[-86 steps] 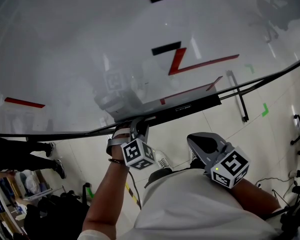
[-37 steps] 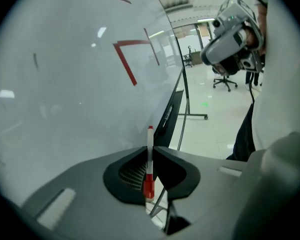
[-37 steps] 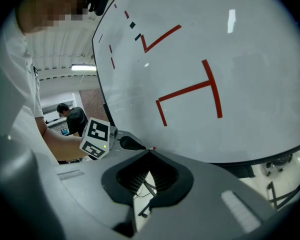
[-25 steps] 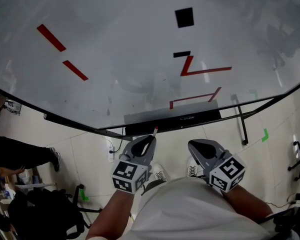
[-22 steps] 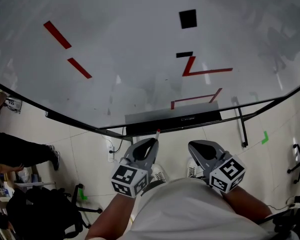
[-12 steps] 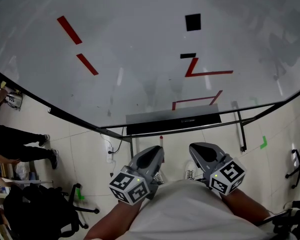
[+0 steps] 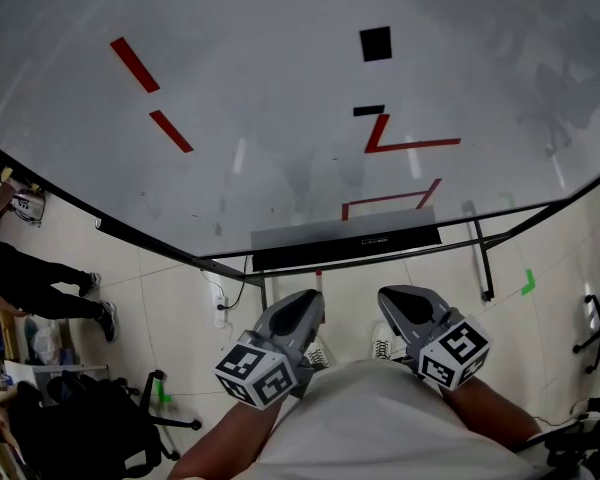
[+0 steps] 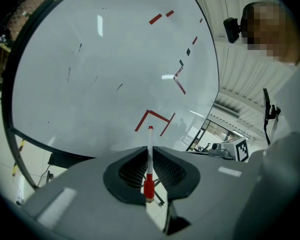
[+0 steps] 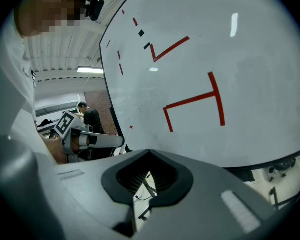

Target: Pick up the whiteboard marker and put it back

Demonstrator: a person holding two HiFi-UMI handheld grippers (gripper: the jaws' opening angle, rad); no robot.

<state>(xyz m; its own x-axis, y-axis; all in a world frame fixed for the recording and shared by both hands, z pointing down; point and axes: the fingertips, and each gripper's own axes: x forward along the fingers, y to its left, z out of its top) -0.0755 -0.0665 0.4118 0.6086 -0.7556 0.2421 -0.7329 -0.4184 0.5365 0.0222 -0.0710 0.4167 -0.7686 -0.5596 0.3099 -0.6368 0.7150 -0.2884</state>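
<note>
**Marker clamped in the left gripper, just short of the board**

Head view: both forearms are tucked close to the body, the grippers side by side and aimed at the whiteboard (image 7: 280,118). The left gripper (image 7: 311,298) sits level with the right gripper (image 7: 394,296). The whiteboard marker (image 7: 319,279) pokes out of the left one, just below the dark tray (image 7: 345,246) on the board's lower edge.

Left gripper view: jaws pressed onto the marker. It stands upright between them, with a thin white barrel, a red tip towards the board and a red band at the near end.

Right gripper view: jaws together with nothing between them, facing red lines drawn on the board.
</note>
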